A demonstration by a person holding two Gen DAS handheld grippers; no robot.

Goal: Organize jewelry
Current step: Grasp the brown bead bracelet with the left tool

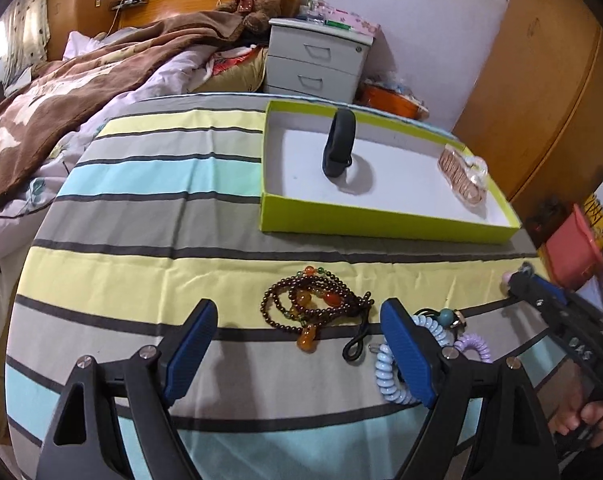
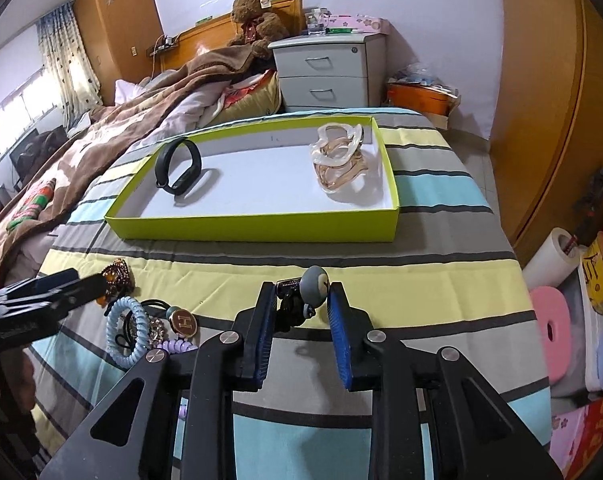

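My right gripper [image 2: 301, 312] has its blue pads pressed on a small hair clip with a grey round head [image 2: 316, 281], which is lifted a little above the striped cloth [image 2: 421, 276]. My left gripper [image 1: 297, 344] has its fingers spread wide with nothing between them, hovering over the brown bead string with orange beads [image 1: 315, 310], just beside the pale blue coil hair tie [image 1: 389, 376]. In the green box [image 2: 261, 230], further back on the cloth, a black wristband [image 2: 178, 168] stands at the left and a clear amber clip [image 2: 339, 156] lies at the right.
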